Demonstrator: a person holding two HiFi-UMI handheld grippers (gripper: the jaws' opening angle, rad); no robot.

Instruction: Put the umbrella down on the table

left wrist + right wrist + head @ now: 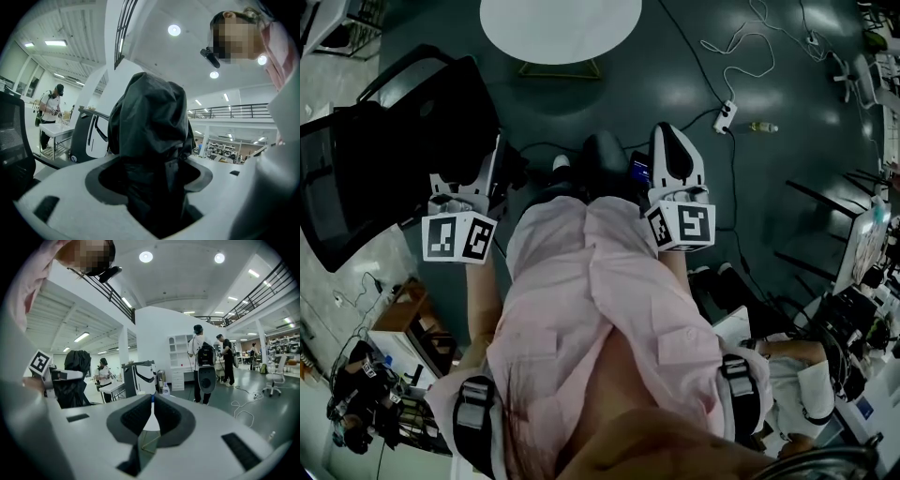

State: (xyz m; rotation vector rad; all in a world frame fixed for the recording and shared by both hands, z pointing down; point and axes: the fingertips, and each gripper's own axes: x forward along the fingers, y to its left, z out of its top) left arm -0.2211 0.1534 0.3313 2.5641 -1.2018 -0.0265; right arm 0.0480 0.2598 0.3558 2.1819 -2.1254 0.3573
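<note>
A black folded umbrella [150, 126] stands up between the jaws of my left gripper [150, 176], which is shut on it. In the right gripper view the umbrella [77, 361] rises above that gripper's marker cube at the left. In the head view my left gripper [492, 169] is held out at the left of a person's pink shirt, and my right gripper [673, 150] at the right. My right gripper [152, 399] is shut with nothing in it. The white round table [561, 28] lies ahead on the dark floor; a slice of the table [151, 420] shows between the right jaws.
A black office chair [384, 159] stands close at the left. A power strip [725, 116] with cables and a bottle [762, 127] lie on the floor at the right. Desks with gear line the right edge. Two people [201, 362] stand farther off.
</note>
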